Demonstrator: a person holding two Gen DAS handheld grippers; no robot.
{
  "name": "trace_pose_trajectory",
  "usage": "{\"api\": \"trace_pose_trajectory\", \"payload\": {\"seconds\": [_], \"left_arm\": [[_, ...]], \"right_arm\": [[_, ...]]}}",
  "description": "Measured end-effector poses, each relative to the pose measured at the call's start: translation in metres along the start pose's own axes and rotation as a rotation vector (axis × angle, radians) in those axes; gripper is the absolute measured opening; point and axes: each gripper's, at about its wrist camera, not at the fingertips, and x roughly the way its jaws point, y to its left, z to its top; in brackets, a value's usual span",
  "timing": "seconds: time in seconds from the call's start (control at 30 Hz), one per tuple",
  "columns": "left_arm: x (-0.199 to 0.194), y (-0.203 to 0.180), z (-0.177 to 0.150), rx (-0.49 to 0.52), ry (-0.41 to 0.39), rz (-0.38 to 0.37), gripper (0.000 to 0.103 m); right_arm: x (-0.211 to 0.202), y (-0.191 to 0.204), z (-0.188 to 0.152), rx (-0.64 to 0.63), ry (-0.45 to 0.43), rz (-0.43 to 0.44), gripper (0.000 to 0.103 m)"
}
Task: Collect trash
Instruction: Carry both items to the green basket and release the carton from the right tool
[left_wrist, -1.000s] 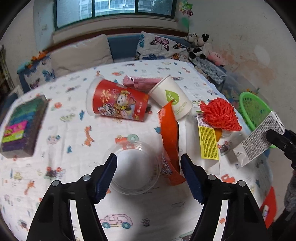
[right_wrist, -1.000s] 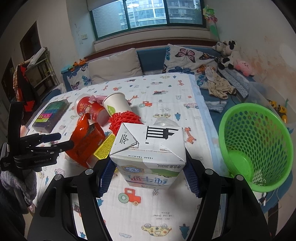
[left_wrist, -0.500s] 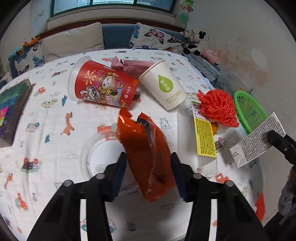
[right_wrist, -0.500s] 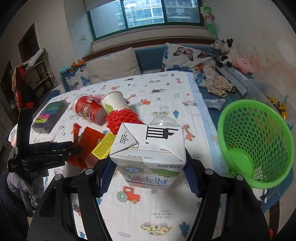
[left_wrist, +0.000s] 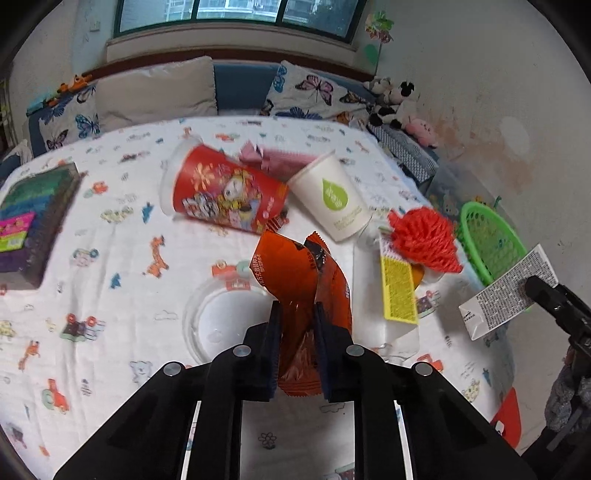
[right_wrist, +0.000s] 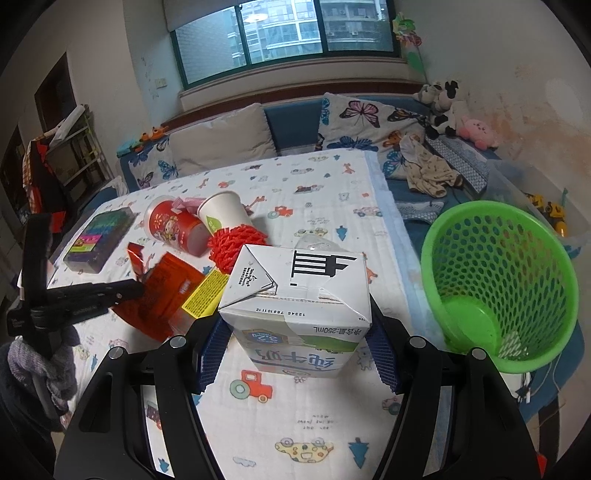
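In the left wrist view the left gripper (left_wrist: 297, 314) fills the bottom centre of the frame, its jaws having just been closing and now pinching the lower part of a crumpled orange snack wrapper (left_wrist: 295, 269) that stands up between them, just above a clear plastic lid (left_wrist: 218, 321) lying flat on the cartoon-print cloth of the bench (left_wrist: 110, 258). Above the wrapper, in the middle of the frame, a red printed cup (left_wrist: 225, 192) lies on its side, touching a white paper cup (left_wrist: 328, 195) with a green drop mark, also tipped over, and a pink wrapper (left_wrist: 277, 157) shows behind both. To the right lie a red mesh fruit net (left_wrist: 424, 240) and a yellow label (left_wrist: 399, 291) on clear plastic. A dark box of coloured items (left_wrist: 29, 221) sits at the left edge. In the right wrist view the right gripper (right_wrist: 295, 328) occupies the bottom centre, its jaws clamped on the two sides of a white milk carton (right_wrist: 295, 291), held above the bench cloth. The green perforated basket (right_wrist: 498, 280) stands at the right of that frame, beside the bench's edge, with a small scrap visible at its bottom. The left gripper appears at that frame's left edge, with the orange wrapper at its tip.
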Motion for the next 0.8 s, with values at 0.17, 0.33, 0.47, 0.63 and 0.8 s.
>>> {"api": "trace_pose_trajectory", "payload": {"seconds": [0.17, 0.33, 0.47, 0.63, 0.8], "left_arm": [[-0.027, -0.001, 0.011, 0.017, -0.047, 0.006, 0.016], [-0.052, -0.018, 0.025, 0.055, -0.086, -0.015, 0.016], [-0.056, -0.038, 0.037, 0.085, -0.092, -0.056, 0.016], [-0.05, -0.083, 0.053, 0.149, -0.092, -0.113, 0.016], [-0.034, -0.133, 0.069, 0.211, -0.084, -0.159, 0.016]], "right_arm": [[-0.011, -0.012, 0.002, 0.025, -0.021, -0.007, 0.067], [-0.016, -0.031, 0.003, 0.053, -0.034, -0.031, 0.067], [-0.021, -0.052, 0.006, 0.077, -0.049, -0.058, 0.067], [-0.028, -0.091, 0.014, 0.112, -0.075, -0.12, 0.067], [-0.025, -0.142, 0.014, 0.164, -0.068, -0.211, 0.067]]}}
